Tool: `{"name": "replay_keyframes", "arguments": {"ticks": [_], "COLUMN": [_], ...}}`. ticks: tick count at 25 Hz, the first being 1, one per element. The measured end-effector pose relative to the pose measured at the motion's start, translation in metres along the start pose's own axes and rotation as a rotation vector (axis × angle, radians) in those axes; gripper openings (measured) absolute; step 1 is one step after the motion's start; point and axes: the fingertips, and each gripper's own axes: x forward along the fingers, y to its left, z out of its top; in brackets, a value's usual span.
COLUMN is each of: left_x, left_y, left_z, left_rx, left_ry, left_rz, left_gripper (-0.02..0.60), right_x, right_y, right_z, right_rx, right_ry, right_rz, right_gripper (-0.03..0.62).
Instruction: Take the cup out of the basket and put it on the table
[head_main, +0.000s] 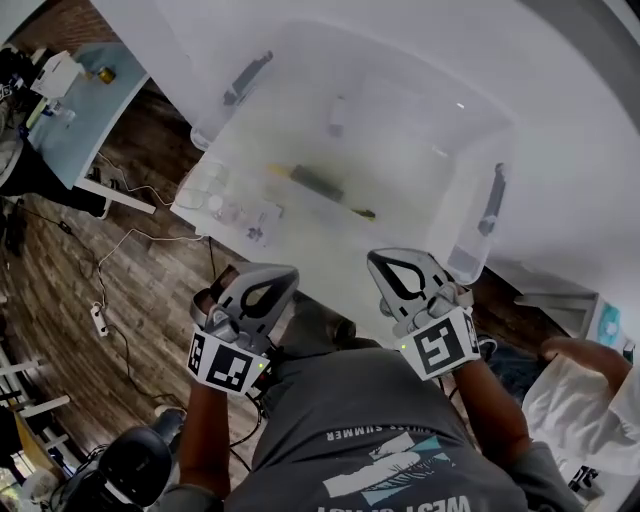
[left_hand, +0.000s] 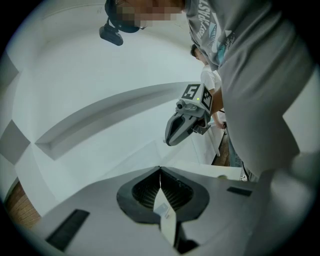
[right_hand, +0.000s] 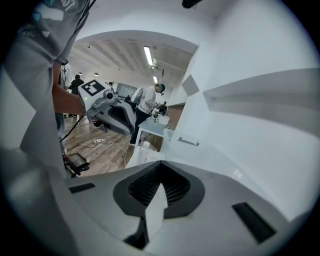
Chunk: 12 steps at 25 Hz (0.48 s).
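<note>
Basket (head_main: 462, 225) inside: head view only

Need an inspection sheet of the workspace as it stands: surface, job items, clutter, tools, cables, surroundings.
Surface: white table, carrying the basket.
Job's things: translucent basket with dark handles; possible cup, a clear round shape at its left corner, too blurred to be sure.
Clutter: dark long thing lying in the basket.
Tools: left tool and right tool both shut and empty, held near the person's chest, short of the basket.
Cables: power strip with loose leads on the floor at left.
Surroundings: wood floor, second table, another person at right.
</note>
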Motion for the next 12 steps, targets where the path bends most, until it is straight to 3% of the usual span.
{"name": "replay_keyframes", "arguments": {"ticks": [4,12], "left_x": [0.007,-0.003], "left_y": [0.005,0.0], "left_z": [0.012,0.034], "left_rx": [0.023,0.069], "left_ry": [-0.014,-0.005], "left_rz": [0.013,0.035], "left_gripper": [0.009,0.009], "right_x": [-0.024,-0.051], "right_y": [-0.024,-0.019], "right_z": [0.024,0.047], "right_rx": [-0.05,-0.015], "right_ry": [-0.058,-0.122], "right_rz": [-0.051,-0.082], "right_gripper": [0.011,0.011]}}
